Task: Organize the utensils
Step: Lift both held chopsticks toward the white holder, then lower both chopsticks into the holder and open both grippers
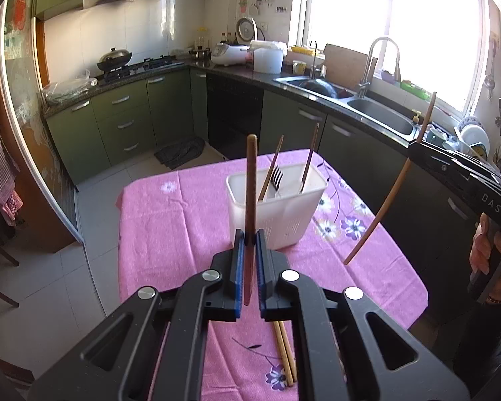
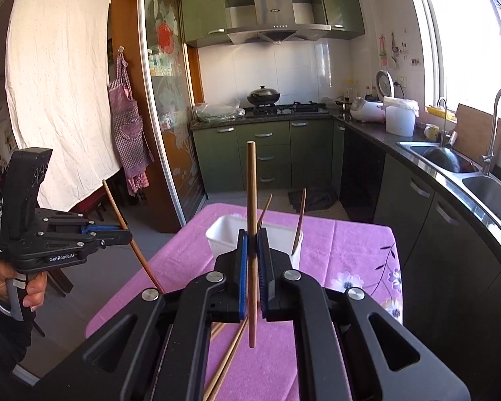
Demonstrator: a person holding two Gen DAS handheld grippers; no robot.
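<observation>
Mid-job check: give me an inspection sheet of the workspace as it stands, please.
Surface: table under a pink floral cloth.
Job's things: white bin holds a fork and two upright sticks; loose chopsticks lie on the cloth near the cameras.
Clutter: nothing seen on the cloth.
Grippers: left gripper shut on a dark chopstick, held upright before the bin; right gripper shut on a brown chopstick, also upright.
Cables: nothing seen.
Surroundings: green cabinets, double sink by the window, wok on the stove, apron hanging by the door.
</observation>
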